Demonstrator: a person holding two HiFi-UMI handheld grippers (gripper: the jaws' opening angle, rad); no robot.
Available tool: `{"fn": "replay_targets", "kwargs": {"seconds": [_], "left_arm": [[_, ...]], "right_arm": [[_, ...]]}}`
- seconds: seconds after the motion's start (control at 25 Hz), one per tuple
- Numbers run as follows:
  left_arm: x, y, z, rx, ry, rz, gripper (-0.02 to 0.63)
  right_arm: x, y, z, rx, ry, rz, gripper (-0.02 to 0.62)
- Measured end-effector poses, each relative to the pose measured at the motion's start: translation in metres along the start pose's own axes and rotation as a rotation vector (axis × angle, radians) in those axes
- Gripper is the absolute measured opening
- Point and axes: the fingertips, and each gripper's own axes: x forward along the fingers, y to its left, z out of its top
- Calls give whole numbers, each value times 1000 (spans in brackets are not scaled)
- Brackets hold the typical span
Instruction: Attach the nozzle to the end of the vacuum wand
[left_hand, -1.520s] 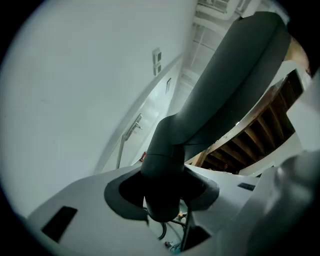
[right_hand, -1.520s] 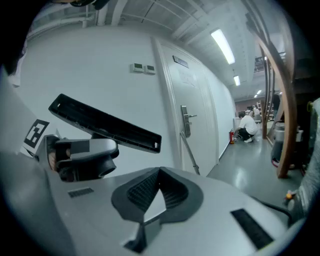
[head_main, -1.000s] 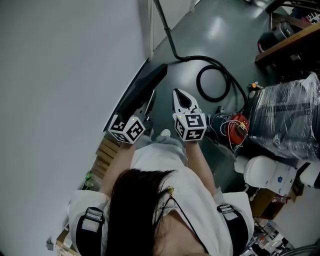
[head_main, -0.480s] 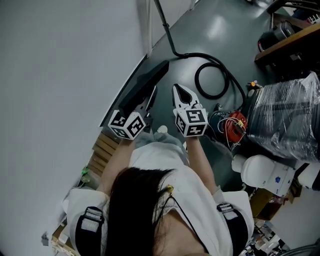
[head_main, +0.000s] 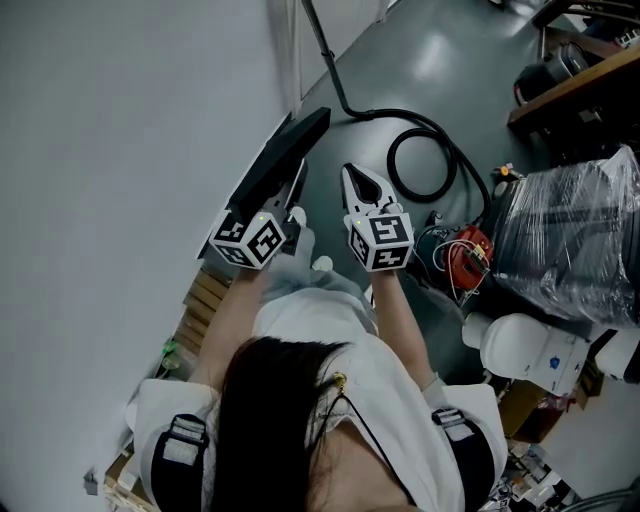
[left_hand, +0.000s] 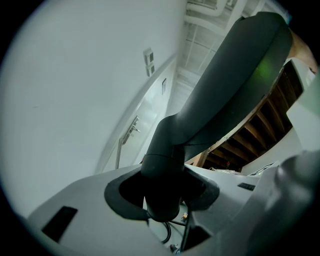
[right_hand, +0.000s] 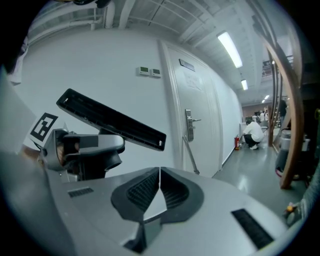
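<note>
White shirt fabric (head_main: 320, 320) and dark hair fill the lower centre of the head view, and both forearms reach up the frame from there. At the left, the left gripper (head_main: 291, 198) is clamped on the round neck of the black nozzle (head_main: 281, 160); in the left gripper view the two dark pads (left_hand: 122, 192) press on either side of that neck, which rises from the left gripper (left_hand: 165, 197) toward the upper right of the frame. The nozzle (left_hand: 227, 85) is held off the floor, just beside the pale wall (head_main: 120, 120). Its long axis runs diagonally in the head view, from lower left at the marker cube to upper right. In the right gripper view the nozzle (right_hand: 111, 119) shows as a flat bar sloping from upper left down to the right, with its neck dropping into the left gripper (right_hand: 82, 150). Just right of it, the right gripper (head_main: 353, 181) is clenched on nothing: its ribbed pads meet at the tips (right_hand: 160, 182). Beyond both, a black hose (head_main: 400, 111) loops on the grey floor (head_main: 440, 50), near a red and black vacuum body (head_main: 465, 252) at centre right.
</note>
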Motion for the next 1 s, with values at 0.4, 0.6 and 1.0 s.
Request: {"fn": "replay_targets", "kwargs": {"seconds": [0.4, 0.6, 1.0], "left_arm": [[45, 24, 12, -13, 21, -2, 163], [65, 39, 15, -17, 24, 16, 163], [107, 73, 23, -29, 41, 21, 163]], "right_arm": [[41, -22, 27, -20, -8, -28, 15], [64, -31, 33, -4, -16, -24, 15], [116, -43, 47, 1, -20, -3, 15]]}}
